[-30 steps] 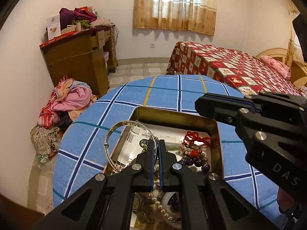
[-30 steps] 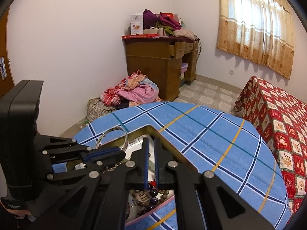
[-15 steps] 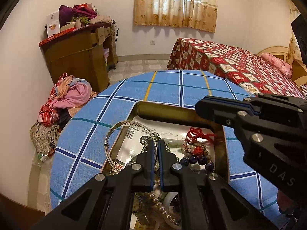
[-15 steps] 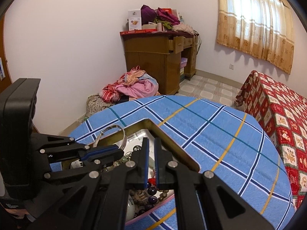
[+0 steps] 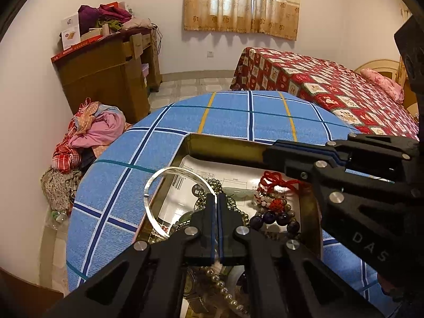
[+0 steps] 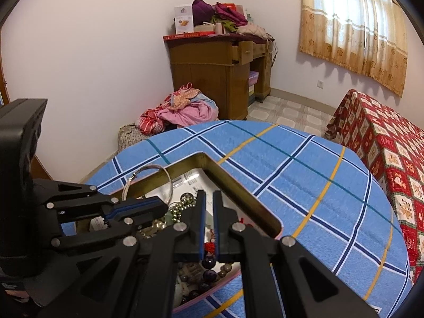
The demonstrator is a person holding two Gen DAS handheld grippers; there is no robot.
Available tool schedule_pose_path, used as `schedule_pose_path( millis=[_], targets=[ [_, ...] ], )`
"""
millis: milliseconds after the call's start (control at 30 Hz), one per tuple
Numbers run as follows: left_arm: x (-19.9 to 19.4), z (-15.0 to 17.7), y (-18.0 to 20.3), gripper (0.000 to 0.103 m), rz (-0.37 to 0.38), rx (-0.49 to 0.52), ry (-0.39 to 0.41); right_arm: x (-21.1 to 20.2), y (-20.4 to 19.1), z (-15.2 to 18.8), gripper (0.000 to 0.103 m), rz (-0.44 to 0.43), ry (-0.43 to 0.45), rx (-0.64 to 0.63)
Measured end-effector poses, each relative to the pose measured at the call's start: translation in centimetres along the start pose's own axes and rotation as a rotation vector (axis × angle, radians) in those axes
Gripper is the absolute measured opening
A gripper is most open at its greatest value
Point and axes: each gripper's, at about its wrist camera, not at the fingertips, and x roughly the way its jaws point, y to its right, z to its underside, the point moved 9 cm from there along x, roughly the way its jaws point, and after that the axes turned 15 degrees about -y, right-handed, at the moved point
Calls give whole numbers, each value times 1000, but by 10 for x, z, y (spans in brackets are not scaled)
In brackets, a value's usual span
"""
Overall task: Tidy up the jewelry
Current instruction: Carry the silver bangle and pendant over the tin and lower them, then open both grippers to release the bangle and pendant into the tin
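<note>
A gold metal box [image 5: 228, 147] [image 6: 238, 185] sits open on a round table with a blue plaid cloth [image 5: 238, 116] [image 6: 304, 172]. It holds a silver bangle [image 5: 151, 185] [image 6: 148, 169] leaning on its left rim, a red knotted cord bracelet [image 5: 275, 179], dark purple beads [image 5: 270, 217] [image 6: 209, 262], a pearl strand [image 5: 225, 291] and gold bead chains [image 6: 182, 204]. My left gripper [image 5: 217, 201] hovers shut over the box's middle. My right gripper [image 6: 208, 198] hovers over the box with its jaws a narrow gap apart, empty; it shows at the right in the left wrist view [image 5: 267, 153].
A wooden desk [image 5: 106, 74] [image 6: 220, 66] piled with clothes and boxes stands by the far wall. A heap of clothes [image 5: 90, 132] [image 6: 180, 111] lies on the floor beside it. A bed with a red patterned cover [image 5: 331, 87] [image 6: 392, 145] is at the right.
Both grippers have lowered and moved slightly forward over the box. The right gripper's jaws have parted a little. The jewelry has not moved.
</note>
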Motion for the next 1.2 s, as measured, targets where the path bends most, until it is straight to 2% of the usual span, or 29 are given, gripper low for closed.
schedule_pose_path(
  millis=[633,733,800,833,867,933,967,1033,1100,1167,1200],
  targets=[
    [-2,0,-2,0,-6,-7,8,15,3,4,7,5,-26,4],
    [-6,-1,-3,1,16,-17,11,13,4,3,7,7,-7,10],
    [-6,-2,-4,2,15,-22,4,13,4,4,18,-1,-8,10],
    [-6,-2,-5,4,13,-24,1,15,4,5,36,-3,-12,13],
    [-5,-1,-7,6,-2,-28,-3,14,5,6,40,4,-9,18],
    [-6,-1,-10,23,-22,-36,-4,14,8,8,40,8,-7,27],
    [-6,-1,-13,29,-31,-45,-2,13,10,8,40,12,-7,37],
    [-9,1,-14,54,-31,-56,9,11,16,10,41,14,-7,64],
    [-15,1,-17,63,-39,-67,29,8,21,12,47,15,-4,91],
    [-21,2,-15,64,-25,-59,38,1,27,13,61,15,11,119],
    [-23,3,-14,64,-27,-56,38,-3,28,14,63,13,21,125]
  ],
)
